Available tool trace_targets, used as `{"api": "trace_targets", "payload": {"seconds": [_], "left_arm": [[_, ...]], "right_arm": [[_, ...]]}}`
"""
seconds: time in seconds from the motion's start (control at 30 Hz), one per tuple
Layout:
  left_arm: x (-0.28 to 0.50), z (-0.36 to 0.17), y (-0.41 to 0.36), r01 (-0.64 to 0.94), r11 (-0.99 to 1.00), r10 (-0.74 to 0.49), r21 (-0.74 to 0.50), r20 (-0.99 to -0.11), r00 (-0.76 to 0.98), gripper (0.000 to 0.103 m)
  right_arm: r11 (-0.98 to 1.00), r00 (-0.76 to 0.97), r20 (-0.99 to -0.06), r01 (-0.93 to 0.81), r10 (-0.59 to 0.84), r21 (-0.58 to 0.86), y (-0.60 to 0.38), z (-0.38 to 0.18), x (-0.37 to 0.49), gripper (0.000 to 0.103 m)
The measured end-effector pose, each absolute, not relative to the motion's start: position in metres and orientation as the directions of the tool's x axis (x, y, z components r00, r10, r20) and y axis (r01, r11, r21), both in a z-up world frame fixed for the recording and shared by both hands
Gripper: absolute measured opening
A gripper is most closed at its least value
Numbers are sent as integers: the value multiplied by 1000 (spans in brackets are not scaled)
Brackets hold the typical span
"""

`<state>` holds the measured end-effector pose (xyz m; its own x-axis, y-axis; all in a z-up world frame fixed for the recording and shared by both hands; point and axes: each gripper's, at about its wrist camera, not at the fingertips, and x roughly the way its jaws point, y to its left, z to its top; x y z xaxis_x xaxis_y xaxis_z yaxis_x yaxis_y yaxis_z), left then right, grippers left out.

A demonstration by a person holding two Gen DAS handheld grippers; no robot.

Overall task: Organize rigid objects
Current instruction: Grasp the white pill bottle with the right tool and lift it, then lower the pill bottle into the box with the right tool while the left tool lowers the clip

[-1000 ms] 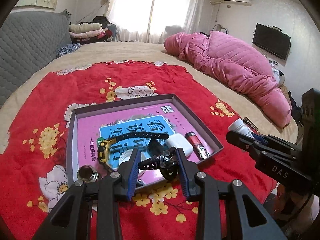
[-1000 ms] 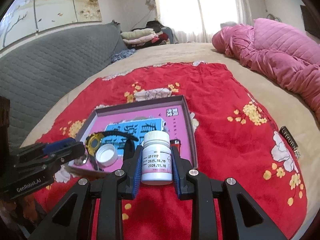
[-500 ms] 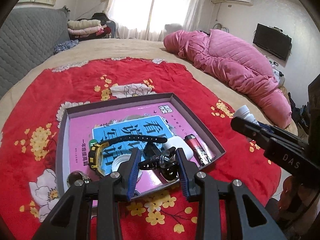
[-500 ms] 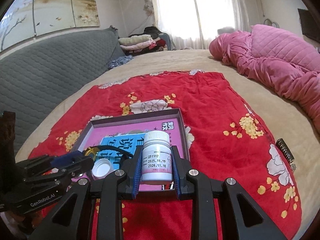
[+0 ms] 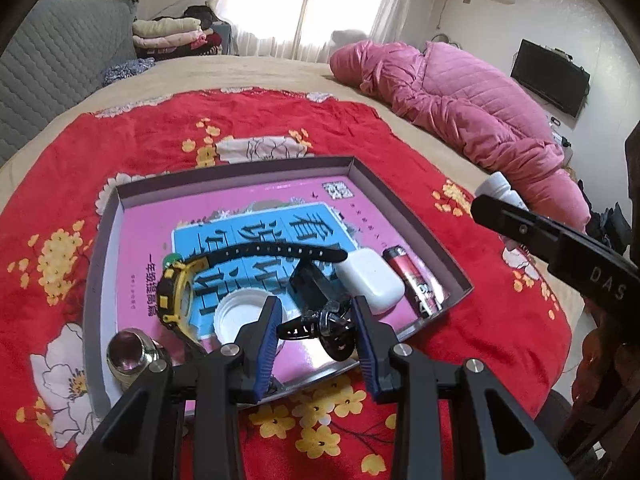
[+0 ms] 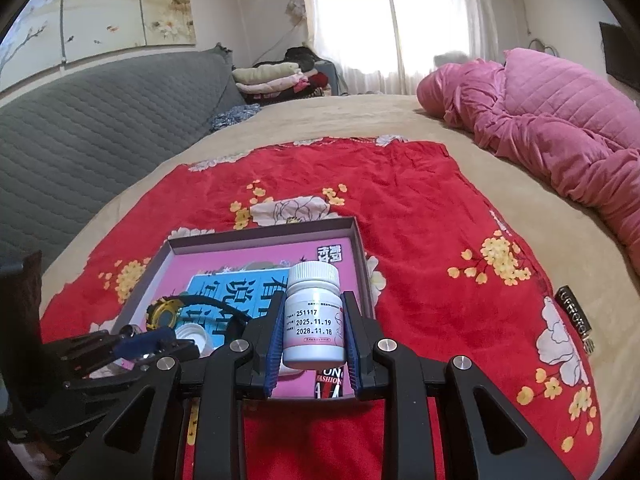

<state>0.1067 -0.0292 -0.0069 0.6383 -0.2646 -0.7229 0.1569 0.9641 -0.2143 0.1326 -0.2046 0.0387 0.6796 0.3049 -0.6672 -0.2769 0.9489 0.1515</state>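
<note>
**Bottle approaching crowded tray**

Right gripper point(image 6: 313, 334) is clamping the white plastic pill bottle point(image 6: 314, 316) above the shallow grey cardboard tray point(image 6: 362, 248). Left gripper point(image 5: 316, 326) is gripping a black plastic clip point(image 5: 320, 322). Risk: bottle tipping onto the white charger case point(image 5: 370, 278).

L gripper point(image 5: 316, 326) angled down, blue pads closed on a black clip w/ clear part, jaws part-way apart. R gripper point(image 6: 313, 334) also tilted down, pads clamped on both sides of an upright white pill bottle; seen at right edge in L view.
</note>
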Motion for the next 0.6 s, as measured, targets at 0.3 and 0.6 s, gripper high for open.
{"api": "trace_targets", "payload": {"seconds": [0.3,0.6], "left_arm": [[111,-24,-32,160,964,-266,-213,-749,606,36],[112,-34,-33,163,968,-252,-192,-762,597,36]], "right_arm": [[951,649,-701,-270,296,151,-204,17,138,27],[955,634,-720,-260,281,144,-204,7,142,27]]}}
